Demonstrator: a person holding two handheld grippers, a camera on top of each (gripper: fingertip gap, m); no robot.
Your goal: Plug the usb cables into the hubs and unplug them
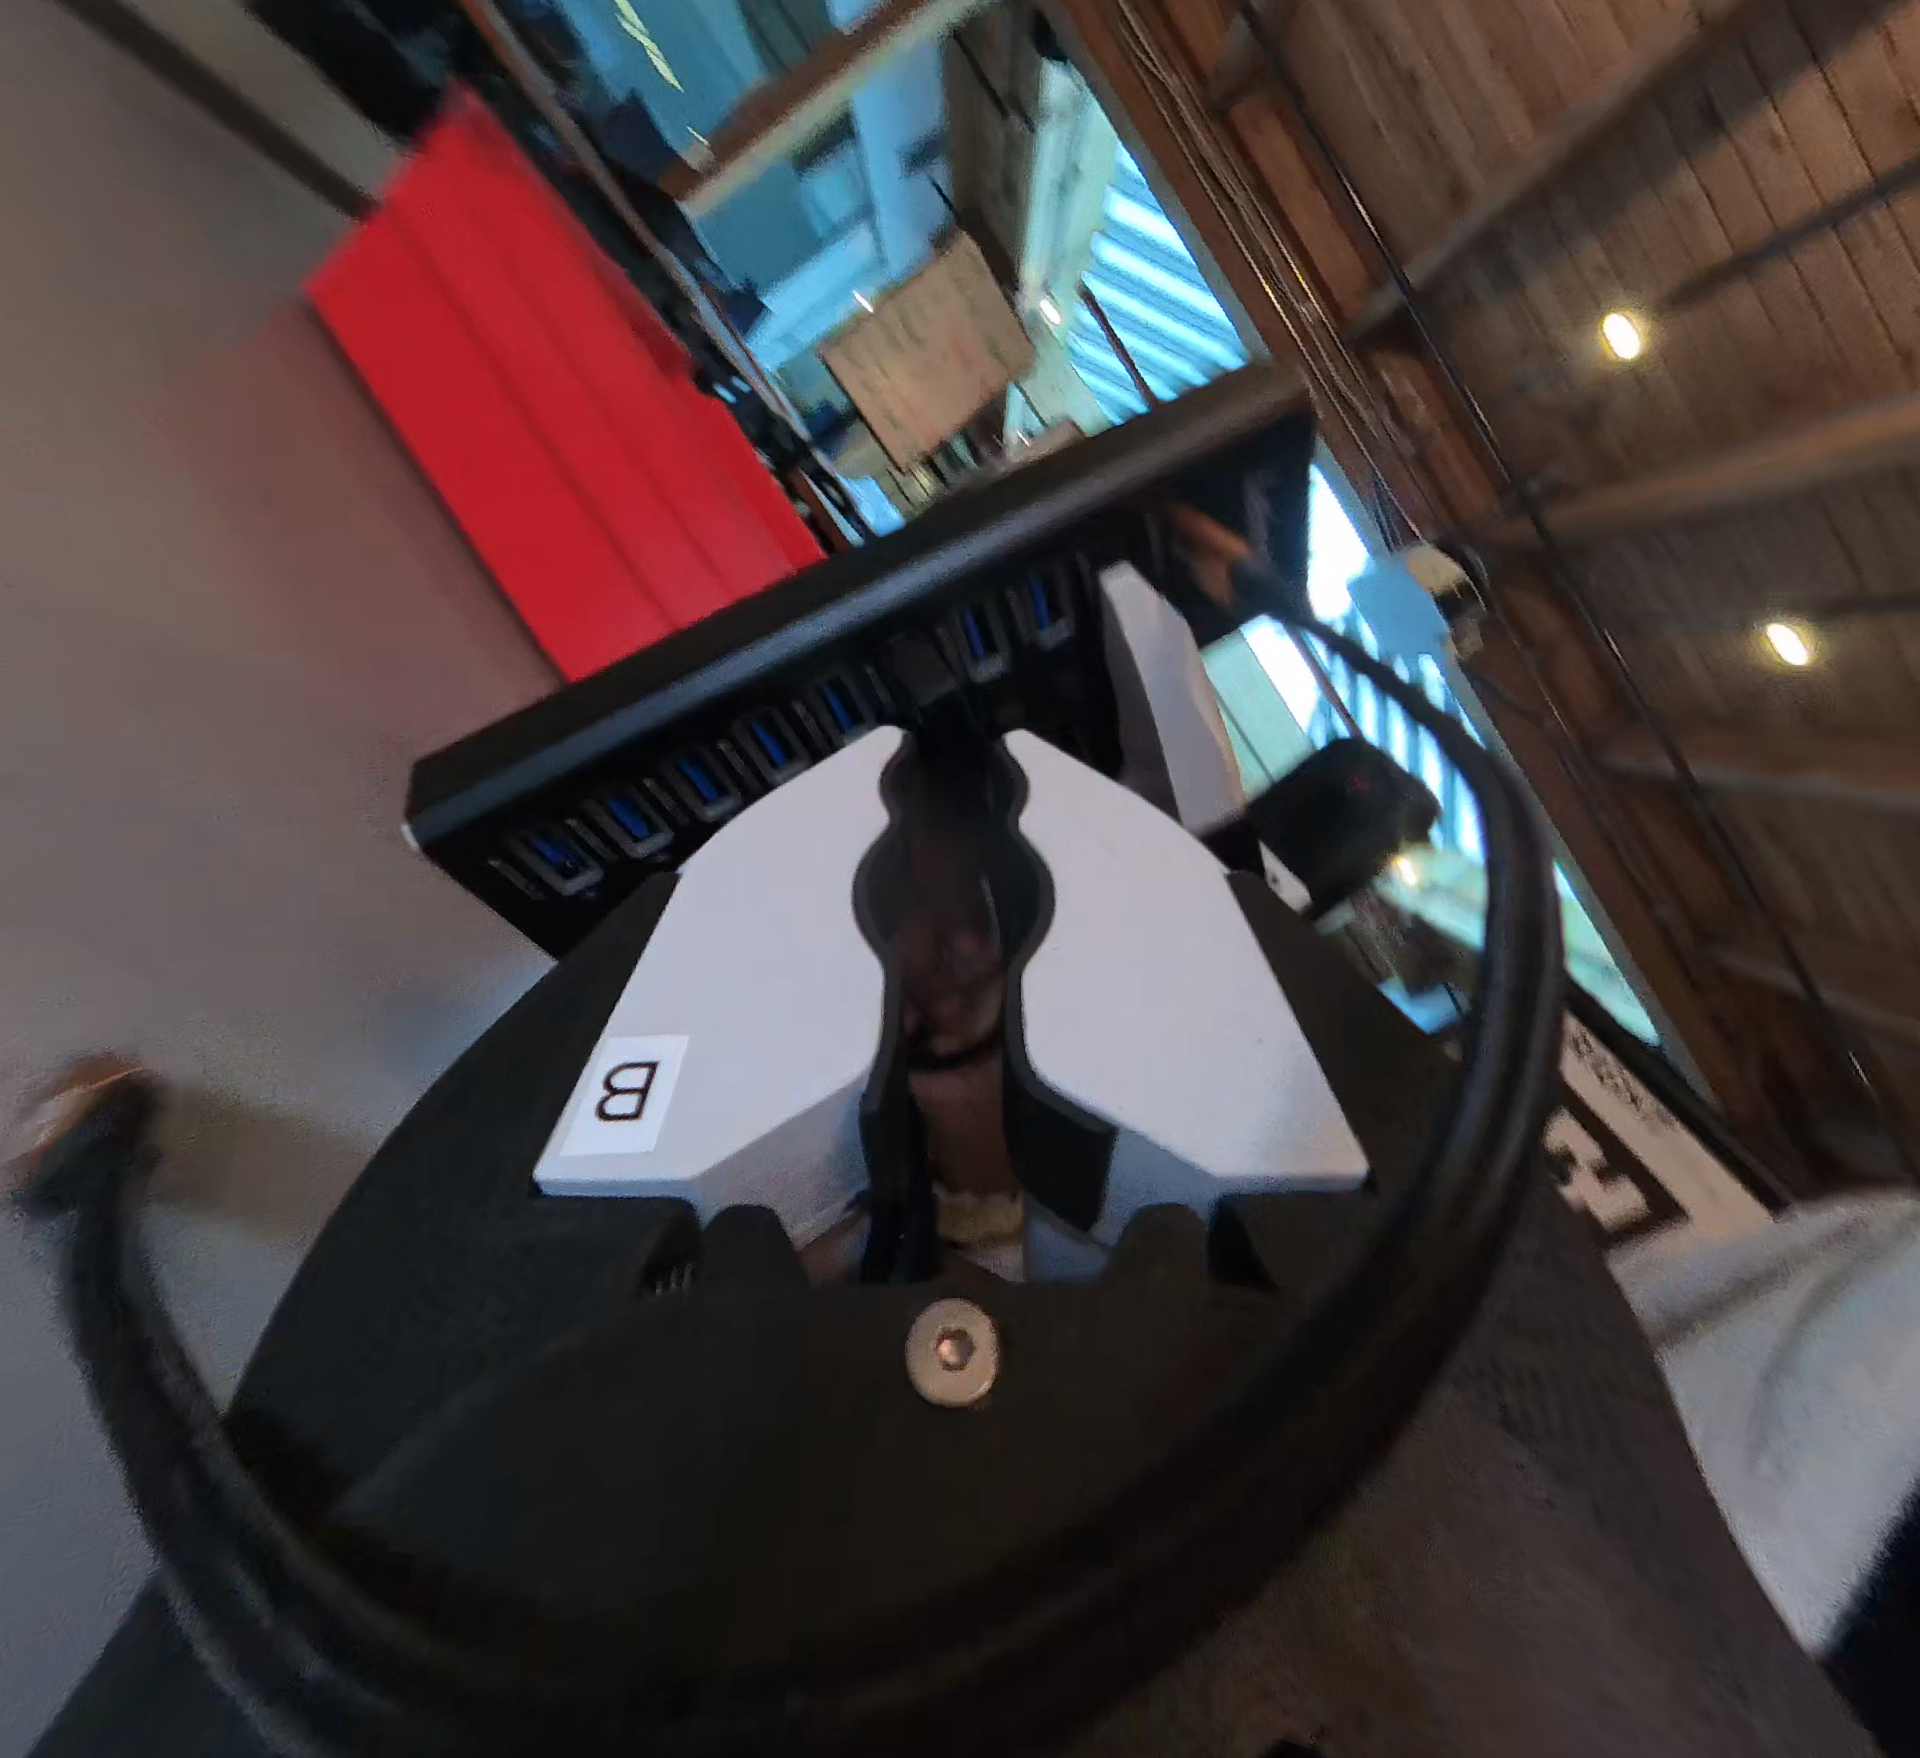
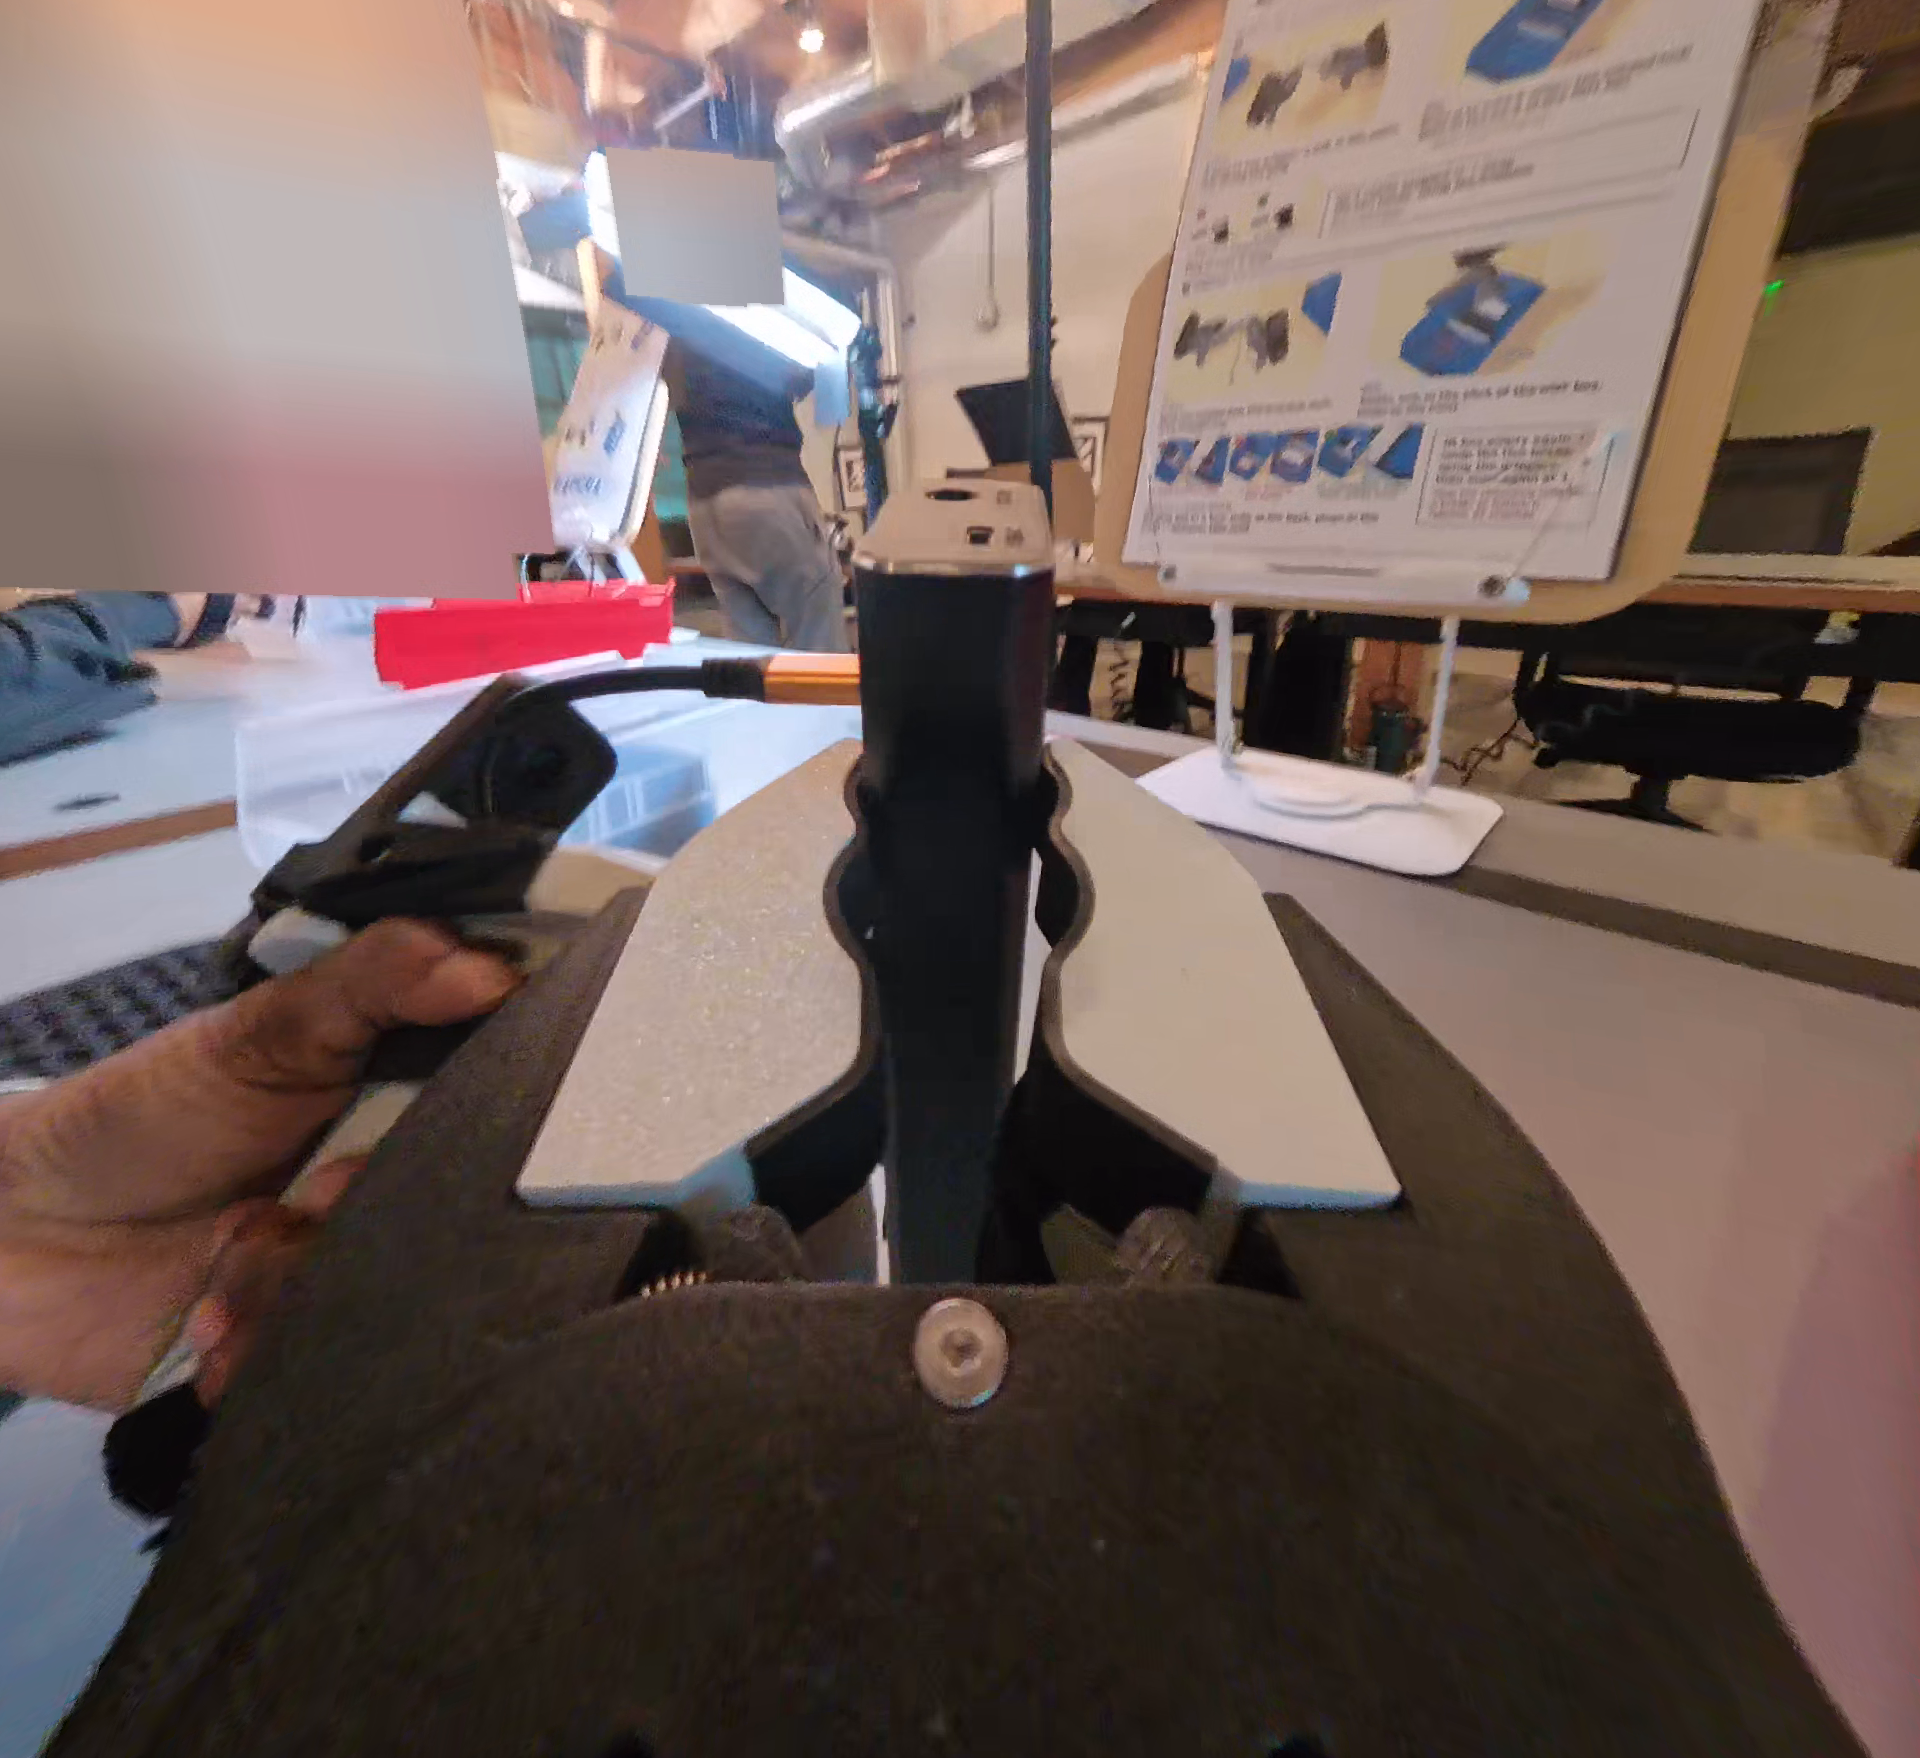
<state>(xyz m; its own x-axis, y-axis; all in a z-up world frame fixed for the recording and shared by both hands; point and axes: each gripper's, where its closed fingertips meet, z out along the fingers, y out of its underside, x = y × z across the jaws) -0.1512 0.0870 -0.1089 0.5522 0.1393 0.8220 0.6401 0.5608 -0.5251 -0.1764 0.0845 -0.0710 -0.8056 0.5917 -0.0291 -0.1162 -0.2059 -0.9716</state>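
Note:
My right gripper [image 2: 951,773] is shut on a long black USB hub [image 2: 951,669] and holds it upright, silver end cap up. In the left wrist view the hub [image 1: 727,669] runs diagonally and shows a row of blue ports. My left gripper [image 1: 951,747] is shut on a black USB cable [image 1: 1517,877] just behind its plug [image 1: 925,669], which sits in a port of the hub. In the right wrist view the copper-coloured plug [image 2: 810,678] enters the hub's left side. The left gripper [image 2: 436,835] shows there too, held by a hand [image 2: 208,1085]. The cable loops under my left gripper to a blurred free end [image 1: 83,1095].
A grey table [image 2: 1558,1033] lies below. A red bin [image 2: 520,638] and a clear plastic box [image 2: 468,773] stand at the left. An instruction board on a white stand [image 2: 1434,233] stands at the back right. A black pole [image 2: 1039,202] rises behind the hub. A person [image 2: 758,503] stands far back. Across from one pair of fingers to the other is roughly 4 cm.

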